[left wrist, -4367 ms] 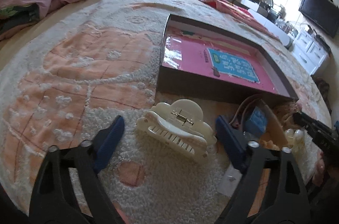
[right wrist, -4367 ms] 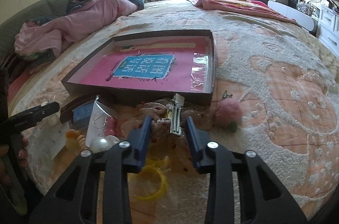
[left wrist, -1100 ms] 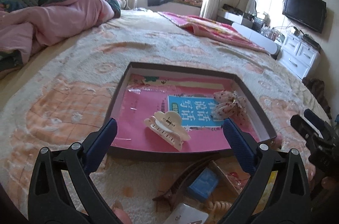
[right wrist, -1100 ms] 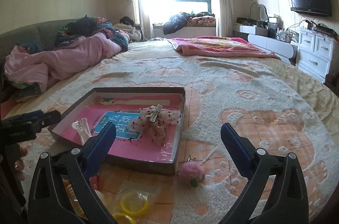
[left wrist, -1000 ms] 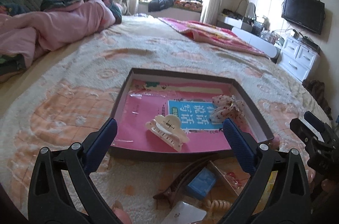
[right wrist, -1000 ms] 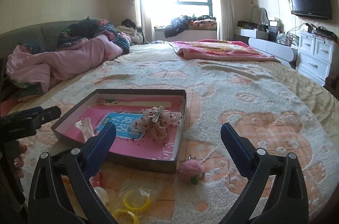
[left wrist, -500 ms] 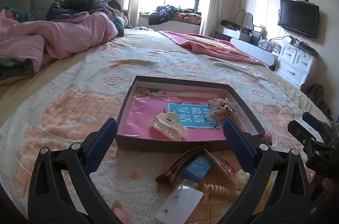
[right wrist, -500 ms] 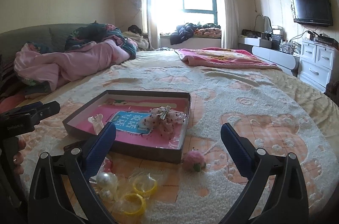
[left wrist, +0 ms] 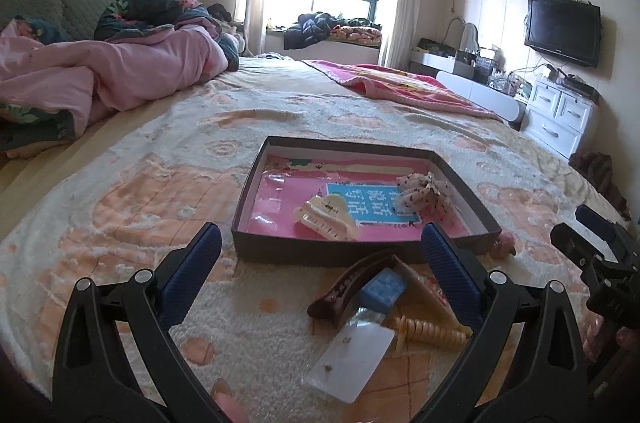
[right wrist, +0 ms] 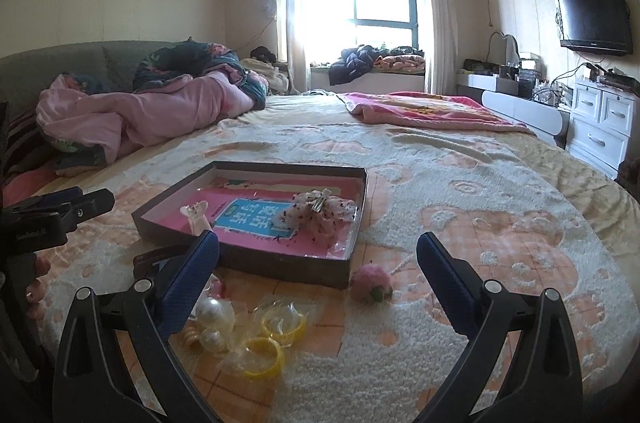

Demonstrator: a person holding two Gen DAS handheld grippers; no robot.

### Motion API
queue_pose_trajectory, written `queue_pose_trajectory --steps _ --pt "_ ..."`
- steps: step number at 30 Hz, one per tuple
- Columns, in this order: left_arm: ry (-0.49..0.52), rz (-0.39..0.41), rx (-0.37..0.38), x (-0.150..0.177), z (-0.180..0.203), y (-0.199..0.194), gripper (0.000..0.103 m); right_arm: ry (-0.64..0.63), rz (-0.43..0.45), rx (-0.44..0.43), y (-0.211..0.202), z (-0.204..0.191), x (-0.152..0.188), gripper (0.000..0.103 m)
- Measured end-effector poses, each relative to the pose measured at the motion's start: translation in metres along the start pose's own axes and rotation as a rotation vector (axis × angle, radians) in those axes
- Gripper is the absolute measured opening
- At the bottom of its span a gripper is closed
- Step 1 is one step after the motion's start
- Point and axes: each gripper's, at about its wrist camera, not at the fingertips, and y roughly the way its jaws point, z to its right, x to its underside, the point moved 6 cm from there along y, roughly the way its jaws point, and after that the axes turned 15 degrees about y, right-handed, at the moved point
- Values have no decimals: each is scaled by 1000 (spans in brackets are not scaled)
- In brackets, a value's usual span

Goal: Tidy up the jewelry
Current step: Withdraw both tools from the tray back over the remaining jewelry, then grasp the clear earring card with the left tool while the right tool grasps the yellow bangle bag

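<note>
Two clips lie in the box (left wrist: 362,247); both grippers, left gripper (left wrist: 320,271) and right gripper (right wrist: 318,277), gape empty; next, judged: brown clip (left wrist: 346,289) at 6 o'clock of the box.

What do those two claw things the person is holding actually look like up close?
Each is a black plastic claw with two long arms joined by silver rivets. The left gripper and the right gripper both end in ribbed blue pads. Seen side on from the right wrist camera, the left one carries small white lettering, too small to read. No cables or sleeves show.
</note>
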Motion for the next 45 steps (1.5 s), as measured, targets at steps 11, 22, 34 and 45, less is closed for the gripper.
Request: queue_pose_trajectory --steps 11,22,34,45 --pt "30 -27 7 18 -1 -10 92 -30 -42 -12 -5 -5 17 96" --pt "56 -120 57 42 10 -2 92 -33 -120 0 -4 2 39 96" --pt "90 -231 140 70 25 29 91 -23 -235 -11 15 4 62 94" --pt "131 -289 134 80 31 41 71 -19 -348 -24 39 0 81 74"
